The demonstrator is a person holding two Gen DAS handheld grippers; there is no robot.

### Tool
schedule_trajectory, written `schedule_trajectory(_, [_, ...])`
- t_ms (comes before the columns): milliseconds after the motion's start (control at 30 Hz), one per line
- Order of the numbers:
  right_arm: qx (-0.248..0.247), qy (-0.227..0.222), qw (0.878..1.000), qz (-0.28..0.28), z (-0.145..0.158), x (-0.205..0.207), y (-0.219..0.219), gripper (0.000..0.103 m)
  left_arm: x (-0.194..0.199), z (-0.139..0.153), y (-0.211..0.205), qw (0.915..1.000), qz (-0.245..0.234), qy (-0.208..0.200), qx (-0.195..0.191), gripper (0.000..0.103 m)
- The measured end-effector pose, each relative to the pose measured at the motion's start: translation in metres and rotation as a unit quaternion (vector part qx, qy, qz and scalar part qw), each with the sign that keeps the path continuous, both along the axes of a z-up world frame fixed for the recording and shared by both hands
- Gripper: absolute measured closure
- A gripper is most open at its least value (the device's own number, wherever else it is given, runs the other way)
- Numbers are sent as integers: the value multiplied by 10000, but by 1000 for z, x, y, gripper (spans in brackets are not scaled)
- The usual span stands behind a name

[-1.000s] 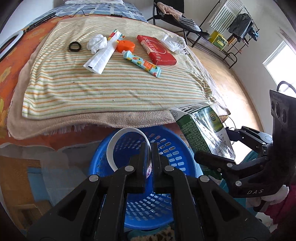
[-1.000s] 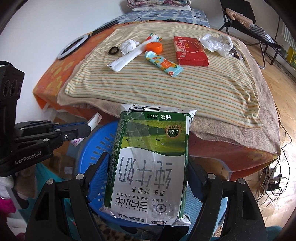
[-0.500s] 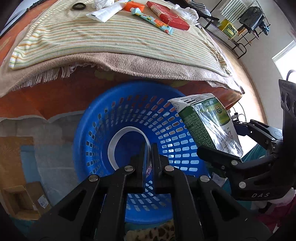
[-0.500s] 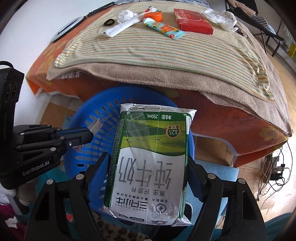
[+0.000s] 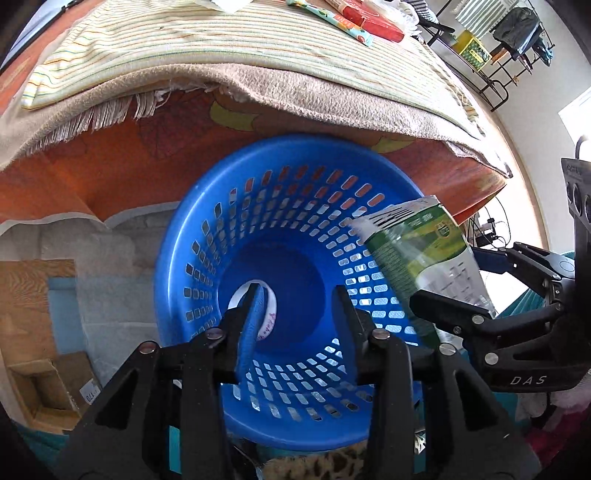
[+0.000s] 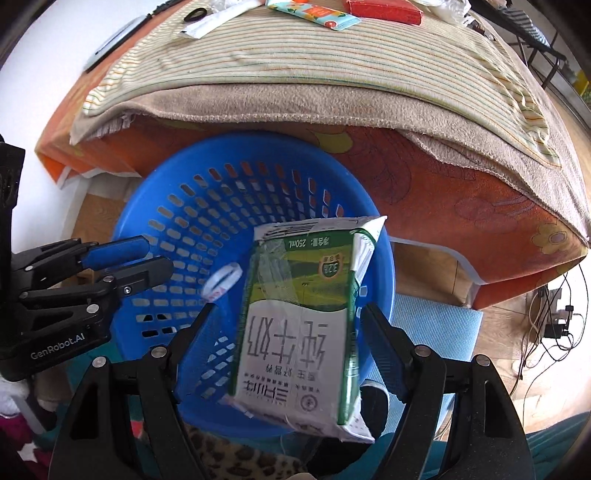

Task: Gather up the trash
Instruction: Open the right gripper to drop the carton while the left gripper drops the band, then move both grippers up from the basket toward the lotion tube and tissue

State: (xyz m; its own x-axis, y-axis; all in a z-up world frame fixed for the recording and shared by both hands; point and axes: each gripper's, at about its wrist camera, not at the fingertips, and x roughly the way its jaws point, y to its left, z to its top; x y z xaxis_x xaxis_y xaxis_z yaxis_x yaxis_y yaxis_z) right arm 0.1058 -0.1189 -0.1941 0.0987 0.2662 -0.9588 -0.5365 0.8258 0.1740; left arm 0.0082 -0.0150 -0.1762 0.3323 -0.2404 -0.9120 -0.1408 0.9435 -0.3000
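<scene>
Leopard-print fabric (image 6: 236, 458) lies nearest, under the blue basket (image 5: 192, 236) that stands on the floor against the bed's near edge. Both grippers hang over the basket's mouth. The left gripper (image 5: 295, 310) has its fingers spread wide and holds nothing; a white ring (image 5: 267, 314) lies beside its left finger, inside the basket near the bottom. In the right wrist view the same ring (image 6: 221, 282) sits against the perforated wall, apart from the left gripper (image 6: 147, 258). The right gripper (image 6: 286, 328) also stands open, its fingers clear of the milk carton (image 6: 303, 325) on both sides; the carton is tilted between them, over the basket's right rim, with no visible support. From the left wrist, the carton (image 5: 421, 251) leans across that rim beside the right gripper (image 5: 480, 284).

Beyond the basket, an orange flowered sheet (image 6: 461, 195) hangs down the bed's side, with a tan blanket (image 6: 295, 107) and a striped cover (image 6: 332, 55) over it. At the bed's far edge lie a red box (image 6: 384, 9), a colourful packet (image 6: 314, 13), a white wrapper (image 6: 214, 24) and a black ring (image 6: 194, 15). To the left, wooden shelving (image 5: 33, 332) holds a cardboard box (image 5: 74, 373). Cables (image 6: 546, 325) trail on the wood floor at right. Far off, a rack (image 5: 517, 40) carries clothes beside a bright window (image 5: 578, 110).
</scene>
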Motion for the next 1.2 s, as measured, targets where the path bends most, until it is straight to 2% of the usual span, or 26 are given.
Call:
schedule_trajectory(167, [-22, 117, 9999, -85, -5, 2, -2, 25, 1, 0, 2, 10000, 41, 20, 22, 64])
schedule_trajectory(433, [75, 63, 9998, -170, 0, 1, -6, 25, 1, 1, 5, 9999, 106, 63, 70, 63])
schedule_trajectory(467, [92, 50, 9998, -177, 1, 1, -6, 25, 0, 1, 6, 9999, 118, 65, 75, 62])
schedule_trajectory(500, [104, 35, 9998, -183, 2, 1, -7, 25, 0, 2, 6, 9999, 134, 61, 82, 55])
schedule_trajectory(567, [126, 1, 9997, -190, 5, 1, -7, 25, 0, 3, 7, 9998, 170, 23, 102, 48])
schedule_trajectory(733, [195, -85, 9995, -215, 10, 2, -9, 25, 1, 5, 9, 9997, 230, 7, 83, 48])
schedule_trajectory(933, [316, -317, 9988, -210, 19, 5, -11, 25, 3, 12, 14, 9995, 327, -45, 13, 48])
schedule_trajectory(1200, [551, -885, 9944, -173, 39, 12, -14, 25, 11, 32, 21, 9989, 401, -257, 37, 48])
